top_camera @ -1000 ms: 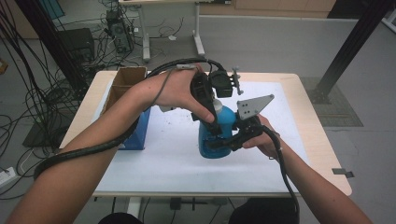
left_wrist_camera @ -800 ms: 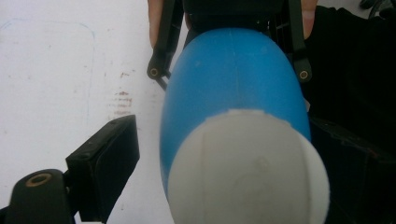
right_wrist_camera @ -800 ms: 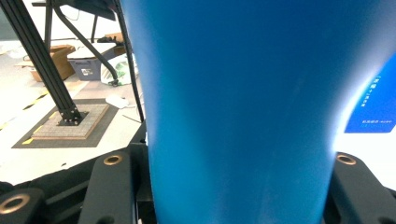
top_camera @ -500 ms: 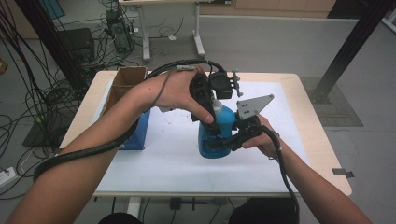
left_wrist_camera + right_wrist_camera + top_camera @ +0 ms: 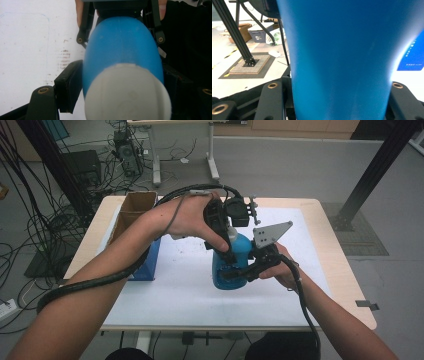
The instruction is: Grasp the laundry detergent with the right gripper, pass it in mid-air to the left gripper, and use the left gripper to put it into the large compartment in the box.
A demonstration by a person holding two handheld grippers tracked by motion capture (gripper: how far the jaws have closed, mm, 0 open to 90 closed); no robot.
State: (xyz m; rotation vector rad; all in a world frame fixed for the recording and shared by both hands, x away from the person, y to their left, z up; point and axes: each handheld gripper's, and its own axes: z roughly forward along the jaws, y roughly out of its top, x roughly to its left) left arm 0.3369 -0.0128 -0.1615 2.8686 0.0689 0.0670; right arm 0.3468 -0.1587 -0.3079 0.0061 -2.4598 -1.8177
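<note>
Bottle (image 5: 234,265) unmoved; white table (image 5: 170,285), cabled floor (image 5: 45,210)

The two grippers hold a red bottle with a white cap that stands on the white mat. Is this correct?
Not quite: the bottle is blue, not red, as the high view shows. The rest stands: its white cap is on, it stands on the white mat, and the left gripper and right gripper both clamp it.
</note>
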